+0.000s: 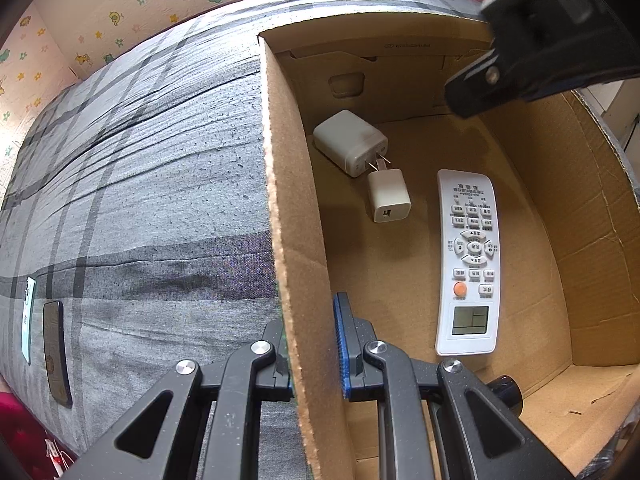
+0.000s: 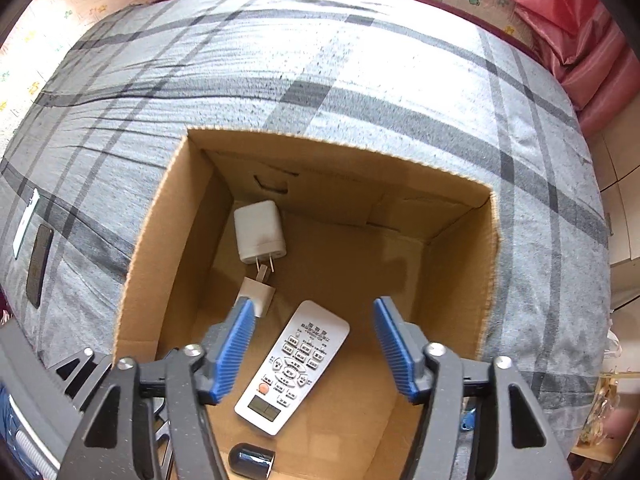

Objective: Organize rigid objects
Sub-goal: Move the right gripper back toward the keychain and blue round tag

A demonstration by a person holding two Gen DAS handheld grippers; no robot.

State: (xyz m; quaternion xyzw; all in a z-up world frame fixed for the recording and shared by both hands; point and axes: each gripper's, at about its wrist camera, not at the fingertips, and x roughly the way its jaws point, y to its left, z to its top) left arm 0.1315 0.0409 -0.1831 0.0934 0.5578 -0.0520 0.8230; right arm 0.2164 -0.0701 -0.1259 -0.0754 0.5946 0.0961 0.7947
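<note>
Open cardboard box (image 2: pixel 456 280) sits on a grey plaid bedcover (image 2: pixel 360 60). On its floor: white remote control (image 2: pixel 292 368), face up, centre; large white plug adapter (image 2: pixel 258 230) at 11 o'clock, prongs touching a smaller white USB charger (image 2: pixel 260 294); dark cylindrical object (image 2: pixel 250 460) at 6 o'clock. Left gripper (image 1: pixel 316 354) is clamped on the box's left wall. Right gripper (image 2: pixel 314 354) hovers above the remote, jaws apart, nothing between them.

Grey plaid bedspread (image 2: pixel 360 80) spread across whole surface, creased toward 10 o'clock. Cream wallpaper (image 1: pixel 100 28) printed with small cartoon animals and stars seen along 12 o'clock edge. Pink bedding (image 2: pixel 580 40) piled at 2 o'clock. Bright light cast on fabric from 12 o'clock.
</note>
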